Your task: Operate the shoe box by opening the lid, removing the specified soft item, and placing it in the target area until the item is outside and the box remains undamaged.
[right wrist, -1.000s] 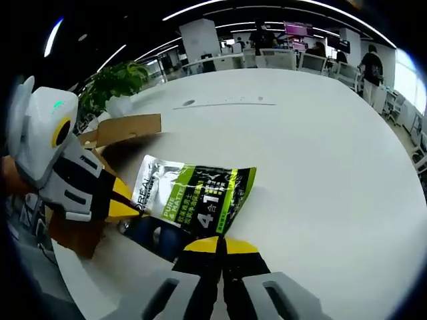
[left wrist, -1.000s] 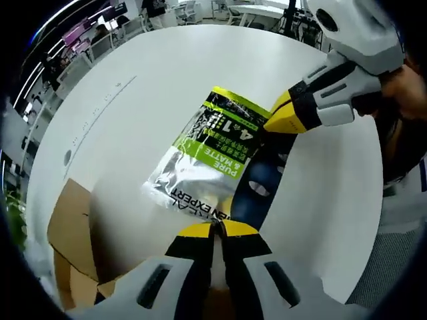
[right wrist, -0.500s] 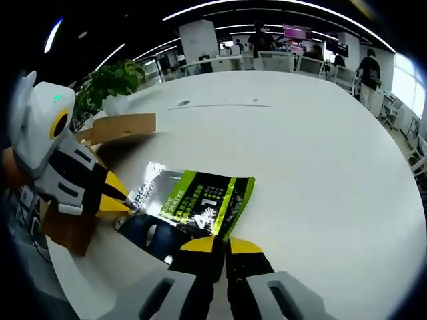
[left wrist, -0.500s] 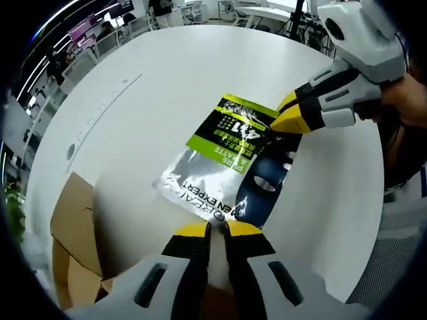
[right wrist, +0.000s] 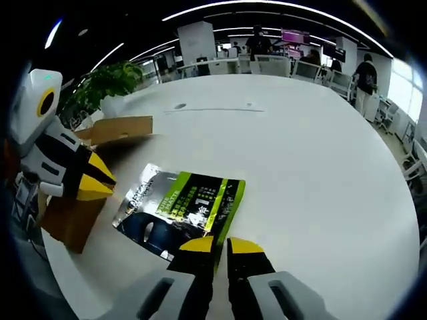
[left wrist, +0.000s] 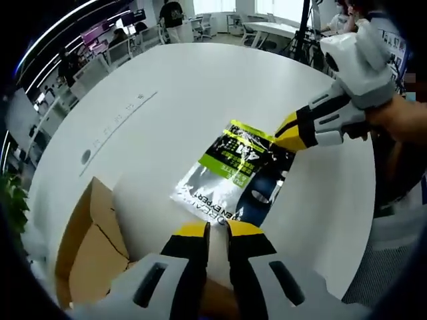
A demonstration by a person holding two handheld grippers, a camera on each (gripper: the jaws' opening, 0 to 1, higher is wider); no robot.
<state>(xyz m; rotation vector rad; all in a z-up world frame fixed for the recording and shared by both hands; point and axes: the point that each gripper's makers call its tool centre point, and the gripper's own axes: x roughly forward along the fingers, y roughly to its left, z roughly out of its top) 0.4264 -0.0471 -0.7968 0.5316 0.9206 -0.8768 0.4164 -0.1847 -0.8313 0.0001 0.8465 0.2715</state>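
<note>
Flat on white table (right wrist: 320, 153), green-black pouch (right wrist: 180, 210) reading "PURE & MATTE", both grippers slightly parted, empty.

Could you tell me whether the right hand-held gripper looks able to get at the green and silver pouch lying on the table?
Probably yes: the pouch lies flat on the white table just ahead of the right hand-held gripper, whose jaws stand slightly apart, with nothing between them.

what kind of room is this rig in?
Likely an open-plan office: a big white round table, desks and chairs behind it, ceiling strip lights, a potted plant, people standing farther back.
</note>
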